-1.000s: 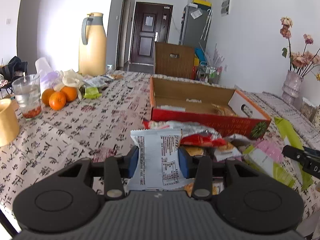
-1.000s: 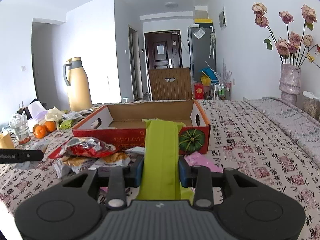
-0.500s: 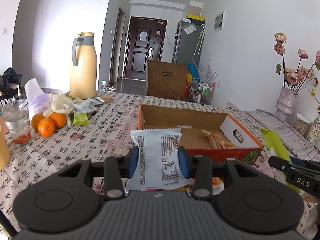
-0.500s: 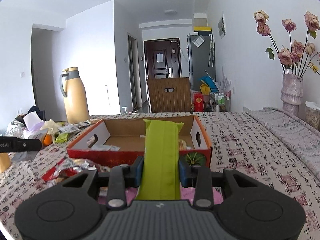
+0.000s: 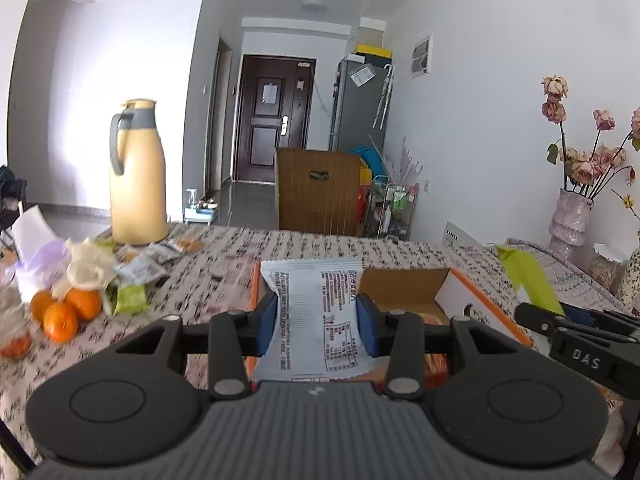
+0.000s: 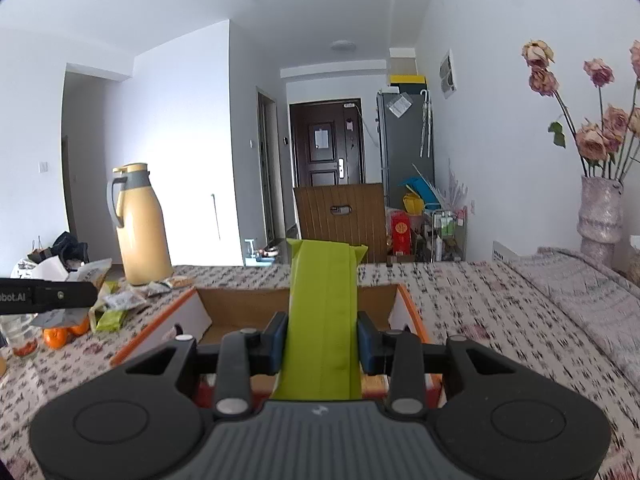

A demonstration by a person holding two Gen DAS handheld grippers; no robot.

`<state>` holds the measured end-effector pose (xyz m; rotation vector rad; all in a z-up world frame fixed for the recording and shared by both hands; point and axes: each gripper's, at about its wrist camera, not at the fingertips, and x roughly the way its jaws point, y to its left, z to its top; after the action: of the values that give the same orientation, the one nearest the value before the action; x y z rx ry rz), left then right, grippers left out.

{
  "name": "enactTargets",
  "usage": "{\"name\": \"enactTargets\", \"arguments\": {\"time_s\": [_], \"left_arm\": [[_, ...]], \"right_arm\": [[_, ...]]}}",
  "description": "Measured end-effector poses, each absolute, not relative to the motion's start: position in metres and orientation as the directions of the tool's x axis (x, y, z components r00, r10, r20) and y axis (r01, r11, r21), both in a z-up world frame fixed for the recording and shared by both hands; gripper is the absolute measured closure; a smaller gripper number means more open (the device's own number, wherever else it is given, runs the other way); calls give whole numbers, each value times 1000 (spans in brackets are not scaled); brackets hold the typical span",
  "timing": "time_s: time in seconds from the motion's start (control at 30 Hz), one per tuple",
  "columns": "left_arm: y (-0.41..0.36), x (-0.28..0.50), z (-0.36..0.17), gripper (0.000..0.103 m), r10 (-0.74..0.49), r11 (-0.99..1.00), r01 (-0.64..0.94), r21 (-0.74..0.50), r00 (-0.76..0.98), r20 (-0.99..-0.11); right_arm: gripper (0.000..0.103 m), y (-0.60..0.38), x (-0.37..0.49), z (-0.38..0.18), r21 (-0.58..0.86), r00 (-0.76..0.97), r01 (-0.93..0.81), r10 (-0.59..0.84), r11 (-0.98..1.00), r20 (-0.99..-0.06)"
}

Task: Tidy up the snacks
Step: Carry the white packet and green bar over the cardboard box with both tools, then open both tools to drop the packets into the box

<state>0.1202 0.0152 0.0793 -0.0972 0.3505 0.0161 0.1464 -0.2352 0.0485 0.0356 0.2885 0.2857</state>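
My left gripper point(image 5: 316, 322) is shut on a white snack packet point(image 5: 316, 312) with red print and holds it above the near edge of the open orange cardboard box point(image 5: 472, 300). My right gripper point(image 6: 322, 340) is shut on a lime-green snack packet point(image 6: 324, 316), held over the same box point(image 6: 240, 308). The right gripper and its green packet point(image 5: 524, 276) also show at the right of the left wrist view. The left gripper's tip point(image 6: 48, 298) shows at the left of the right wrist view.
A yellow thermos jug point(image 5: 138, 184) stands at the back left of the patterned tablecloth point(image 5: 224, 276). Oranges point(image 5: 66, 312) and loose small packets point(image 5: 140, 268) lie at the left. A vase of dried roses point(image 6: 600, 216) stands at the right.
Both grippers have risen and moved forward with their packets, from above the snack pile to over the box. The pile has dropped out of sight below.
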Motion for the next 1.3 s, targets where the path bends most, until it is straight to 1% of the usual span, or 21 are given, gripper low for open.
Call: {"name": "enactTargets", "arguments": {"time_s": [0.2, 0.33, 0.5, 0.6, 0.7, 0.93, 1.03, 1.17, 1.2, 1.23, 1.27, 1.3], "left_arm": [[7, 151, 91, 61, -5, 998, -14, -57, 948, -318], [6, 177, 89, 61, -7, 998, -15, -63, 942, -335], [4, 207, 80, 61, -2, 998, -22, -63, 930, -368], [6, 220, 69, 61, -9, 995, -28, -91, 923, -384], [8, 226, 59, 61, 1, 995, -41, -95, 920, -392], [15, 238, 42, 61, -5, 994, -43, -97, 893, -449], [18, 241, 36, 60, -5, 993, -50, -104, 884, -468], [21, 240, 36, 58, -6, 991, -57, -121, 885, -466], [21, 239, 37, 54, -2, 991, -60, -121, 887, -462], [20, 237, 38, 44, 3, 991, -64, -118, 891, -455], [20, 235, 39, 33, 6, 991, -65, -117, 894, -448], [20, 233, 40, 11, 12, 991, -71, -118, 899, -438]], "right_arm": [[69, -219, 181, 60, 61, 921, -280, 286, 958, -263], [69, -210, 204, 64, 61, 919, -287, 293, 956, -263], [69, -202, 232, 53, 89, 906, -291, 304, 953, -296], [69, -198, 243, 39, 112, 894, -299, 319, 948, -316], [69, -198, 252, 29, 118, 880, -305, 327, 945, -343], [68, -196, 261, 14, 116, 854, -287, 309, 951, -420], [68, -195, 262, 11, 110, 850, -284, 304, 952, -431], [66, -196, 262, 10, 110, 848, -281, 300, 953, -437], [64, -196, 261, 10, 112, 847, -280, 300, 953, -439], [64, -196, 260, 10, 109, 847, -277, 296, 955, -441], [61, -196, 258, 10, 109, 846, -279, 298, 954, -443], [49, -196, 258, 11, 109, 846, -280, 299, 954, -442]]}}
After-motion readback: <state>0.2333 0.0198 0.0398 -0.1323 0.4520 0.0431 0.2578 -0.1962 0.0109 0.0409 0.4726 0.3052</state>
